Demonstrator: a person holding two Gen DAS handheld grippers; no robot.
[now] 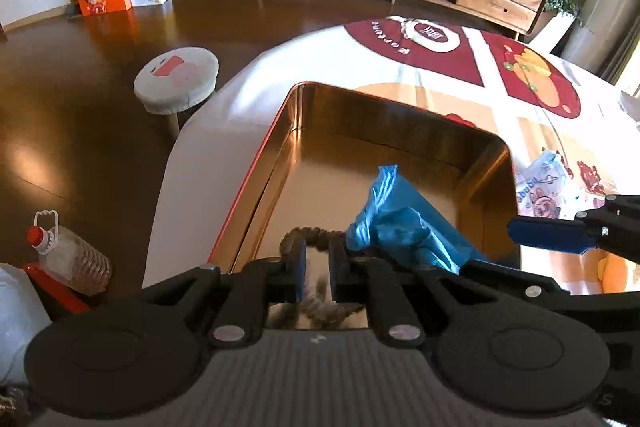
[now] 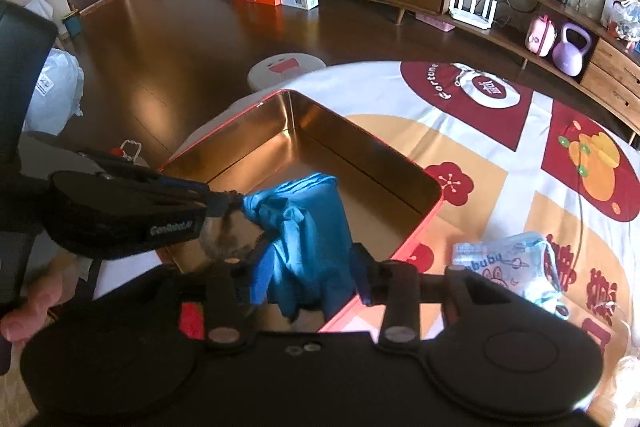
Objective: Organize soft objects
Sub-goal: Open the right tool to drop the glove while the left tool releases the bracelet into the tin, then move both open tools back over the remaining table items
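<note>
A blue crumpled plastic bundle [image 1: 404, 227] tied with a brown cord [image 1: 316, 237] hangs inside an open tin box [image 1: 400, 103], gold inside and red outside. My left gripper [image 1: 315, 251] is shut on the brown cord at the bundle's neck, and it enters the right wrist view from the left [image 2: 218, 203]. My right gripper [image 2: 298, 267] stands open with the blue bundle [image 2: 304, 219] loose between its fingers. One of its blue pads [image 1: 548, 235] shows apart from the bundle. Something grey-brown and fuzzy [image 2: 228, 239] sits under the left fingertips.
The tin [image 2: 360, 135] stands on a table with a white, red and orange cloth [image 2: 500, 155]. A printed plastic pack [image 2: 508, 267] lies right of the tin. A round stool [image 1: 176, 79] and an oil bottle [image 1: 68, 251] are on the floor to the left. A person's hand [image 2: 36, 303] is at the left edge.
</note>
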